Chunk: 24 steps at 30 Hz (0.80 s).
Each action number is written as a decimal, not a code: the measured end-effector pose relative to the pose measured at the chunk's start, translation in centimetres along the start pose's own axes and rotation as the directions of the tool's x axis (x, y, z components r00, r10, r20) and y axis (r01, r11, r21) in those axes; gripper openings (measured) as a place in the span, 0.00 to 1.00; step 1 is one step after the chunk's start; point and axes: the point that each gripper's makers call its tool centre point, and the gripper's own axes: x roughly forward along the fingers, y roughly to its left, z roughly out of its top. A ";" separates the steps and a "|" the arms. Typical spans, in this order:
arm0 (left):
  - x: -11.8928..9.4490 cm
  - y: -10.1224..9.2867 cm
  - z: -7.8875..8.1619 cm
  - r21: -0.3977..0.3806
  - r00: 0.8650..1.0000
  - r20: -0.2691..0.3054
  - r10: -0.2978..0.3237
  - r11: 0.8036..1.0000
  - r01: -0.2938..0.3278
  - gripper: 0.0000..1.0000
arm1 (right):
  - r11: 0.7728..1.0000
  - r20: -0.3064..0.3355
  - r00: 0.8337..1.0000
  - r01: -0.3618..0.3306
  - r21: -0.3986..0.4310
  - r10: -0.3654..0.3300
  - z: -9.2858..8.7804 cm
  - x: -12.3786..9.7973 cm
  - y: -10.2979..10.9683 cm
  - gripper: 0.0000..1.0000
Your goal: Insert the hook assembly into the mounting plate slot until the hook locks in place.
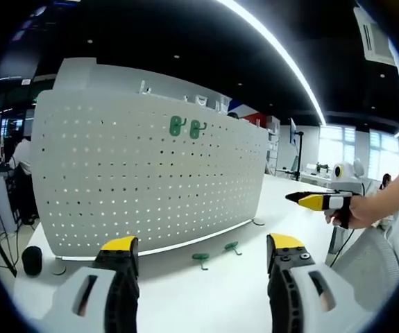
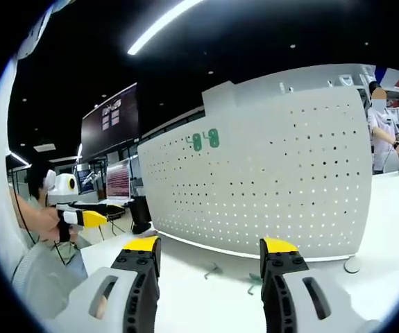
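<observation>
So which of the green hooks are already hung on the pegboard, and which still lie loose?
The two green hooks high on the white pegboard are hung, side by side. The other two hooks lie loose on the white table at the board's foot.

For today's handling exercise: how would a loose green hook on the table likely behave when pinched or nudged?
The green hook looks small and thin, so probably light and easily slid across the smooth white table. Its moulded shape suggests stiffness. Lying flat, it seems unlikely to roll.

Ceiling light strip (image 1: 275, 48), wall monitor (image 2: 110, 119)
</observation>
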 end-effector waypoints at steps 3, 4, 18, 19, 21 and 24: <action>0.0 -0.1 -0.2 0.002 1.000 -0.001 -0.006 1.000 0.006 0.79 | 1.000 -0.002 1.000 0.005 0.003 -0.005 -0.1 -0.2 0.0 0.56; -0.1 -0.2 -0.1 0.001 1.000 0.002 -0.008 1.000 0.008 0.79 | 1.000 -0.002 1.000 0.006 0.003 -0.006 -0.1 -0.3 0.0 0.56; -0.8 0.1 -1.1 -0.026 0.999 0.018 0.028 0.999 -0.028 0.80 | 1.000 -0.016 1.000 0.006 0.009 -0.006 -0.6 -0.9 0.2 0.55; -0.8 0.1 -1.1 -0.025 0.999 0.019 0.029 0.999 -0.029 0.80 | 1.000 -0.017 1.000 0.005 0.010 -0.005 -0.7 -0.9 0.2 0.55; -0.7 0.3 -0.9 -0.030 0.999 0.024 0.032 0.999 -0.031 0.80 | 1.000 -0.012 1.000 0.004 0.012 -0.004 -0.6 -0.8 0.2 0.55; -0.7 0.3 -0.8 -0.032 0.999 0.029 0.030 0.999 -0.029 0.81 | 1.000 -0.014 1.000 0.006 0.012 -0.006 -0.7 -0.9 0.1 0.55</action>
